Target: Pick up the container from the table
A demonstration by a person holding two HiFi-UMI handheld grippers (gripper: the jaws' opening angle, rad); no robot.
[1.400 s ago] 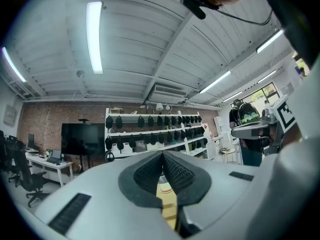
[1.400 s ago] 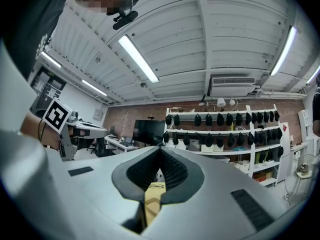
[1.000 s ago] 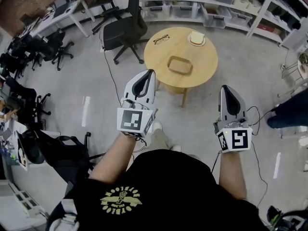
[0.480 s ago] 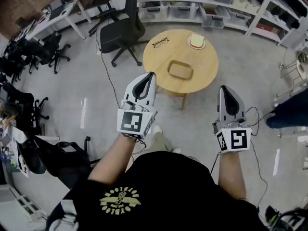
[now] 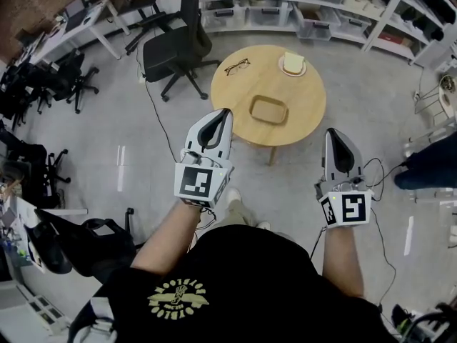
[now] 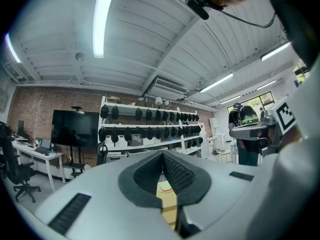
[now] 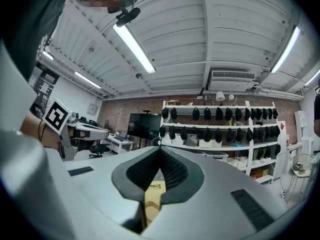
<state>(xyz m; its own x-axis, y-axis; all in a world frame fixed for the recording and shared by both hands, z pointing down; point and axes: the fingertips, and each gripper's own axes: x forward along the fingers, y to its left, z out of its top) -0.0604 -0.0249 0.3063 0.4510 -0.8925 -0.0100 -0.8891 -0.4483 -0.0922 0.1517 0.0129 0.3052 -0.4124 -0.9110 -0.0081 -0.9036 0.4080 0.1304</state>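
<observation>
One round wooden bench (image 5: 243,100) carries one shallow tan rectangular container (image 5: 268,110) at its centre, one pair of spectacles (image 5: 237,66) and one small plate (image 5: 292,62). Left gripper (image 5: 226,111) and right gripper (image 5: 333,131), both short of the bench: jaws pressed together, empty.

A pair of glasses (image 5: 238,66) and a small plate (image 5: 294,73) are seen well apart. A black office chair (image 5: 175,45) is set near shelves (image 5: 386,13), which are filled with bins (image 5: 320,20).

I'm seeing the container (image 5: 268,110), a shallow tan rounded-corner dish, lying flat on the round wooden table (image 5: 239,95), toward its near edge
</observation>
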